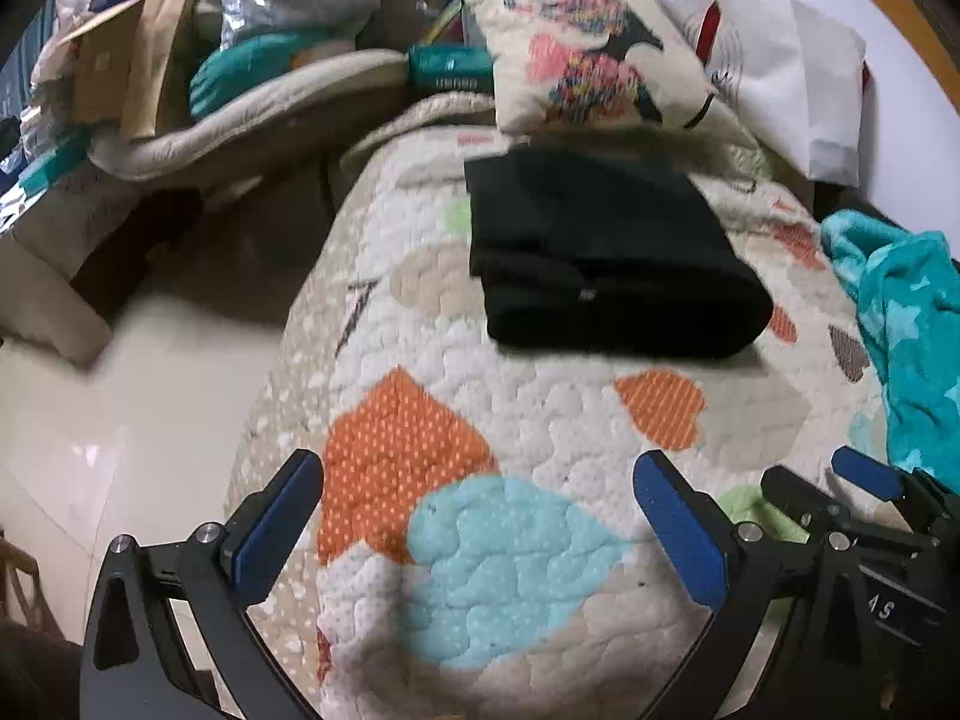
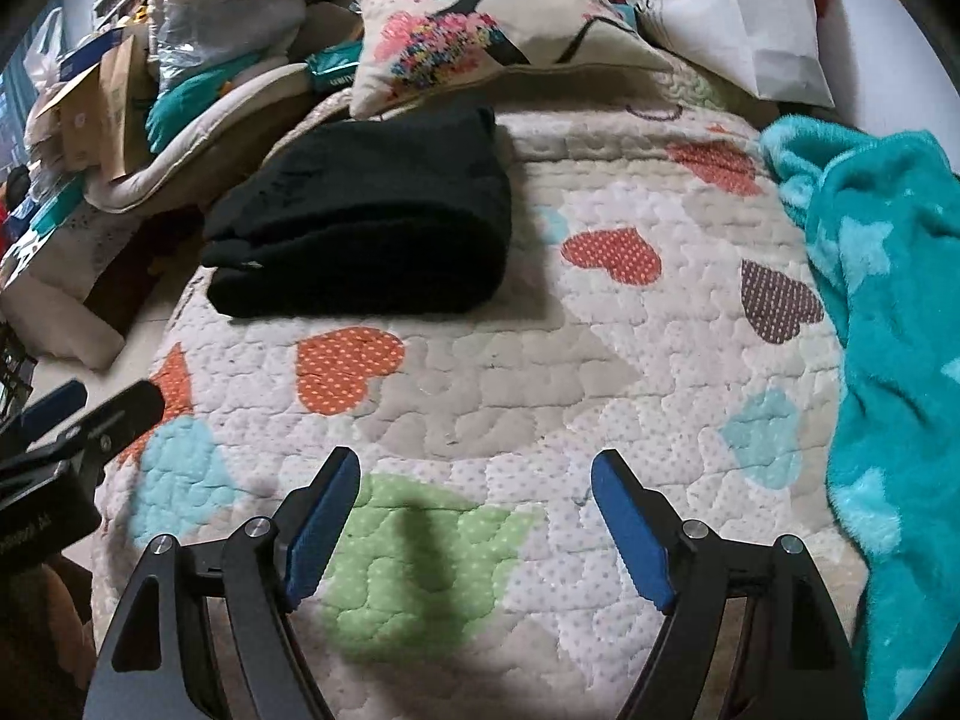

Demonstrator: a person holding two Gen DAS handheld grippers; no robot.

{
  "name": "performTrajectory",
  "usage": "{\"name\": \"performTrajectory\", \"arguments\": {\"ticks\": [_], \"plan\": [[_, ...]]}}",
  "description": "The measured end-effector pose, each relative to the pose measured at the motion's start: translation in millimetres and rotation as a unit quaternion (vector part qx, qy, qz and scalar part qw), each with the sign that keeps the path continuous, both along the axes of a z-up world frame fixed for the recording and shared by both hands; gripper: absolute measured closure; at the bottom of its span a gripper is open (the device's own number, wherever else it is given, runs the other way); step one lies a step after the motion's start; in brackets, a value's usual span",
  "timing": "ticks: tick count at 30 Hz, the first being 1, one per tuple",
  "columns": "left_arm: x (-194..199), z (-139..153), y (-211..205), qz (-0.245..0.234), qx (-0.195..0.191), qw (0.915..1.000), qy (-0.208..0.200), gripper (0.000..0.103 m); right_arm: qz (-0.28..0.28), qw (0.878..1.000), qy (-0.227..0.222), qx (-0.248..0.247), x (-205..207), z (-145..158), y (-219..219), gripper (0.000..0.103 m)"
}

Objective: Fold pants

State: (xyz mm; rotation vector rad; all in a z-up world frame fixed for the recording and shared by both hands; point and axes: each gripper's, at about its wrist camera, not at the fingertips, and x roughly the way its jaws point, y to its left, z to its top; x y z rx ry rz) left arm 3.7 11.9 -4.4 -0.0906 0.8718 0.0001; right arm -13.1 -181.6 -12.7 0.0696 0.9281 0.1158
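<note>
The black pants lie folded into a thick rectangle on the quilted bedspread, near the pillows; they also show in the right wrist view. My left gripper is open and empty, held above the quilt well short of the pants. My right gripper is open and empty, also over the quilt, to the right of the left one. The right gripper shows at the lower right of the left wrist view, and the left gripper at the left edge of the right wrist view.
A printed pillow and a white pillow lie behind the pants. A teal star blanket covers the bed's right side. Boxes, bags and a beige cushion pile up beside the bed on the left, above pale floor.
</note>
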Motion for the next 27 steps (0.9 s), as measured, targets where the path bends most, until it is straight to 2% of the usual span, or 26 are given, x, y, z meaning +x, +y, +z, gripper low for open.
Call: {"name": "performTrajectory", "arguments": {"ticks": [6,16,27], "plan": [[0,-2,8,0.010,-0.033,0.9993,0.012,0.000,-0.006,1.000,0.000,0.003,1,-1,-2,0.019],[0,-2,14,0.015,-0.041,0.9990,0.011,0.000,0.003,1.000,-0.019,-0.009,-3,6,3,0.018],[1,-2,14,0.014,-0.044,0.9988,0.012,0.000,0.005,1.000,-0.020,-0.010,-4,5,5,0.017]]}}
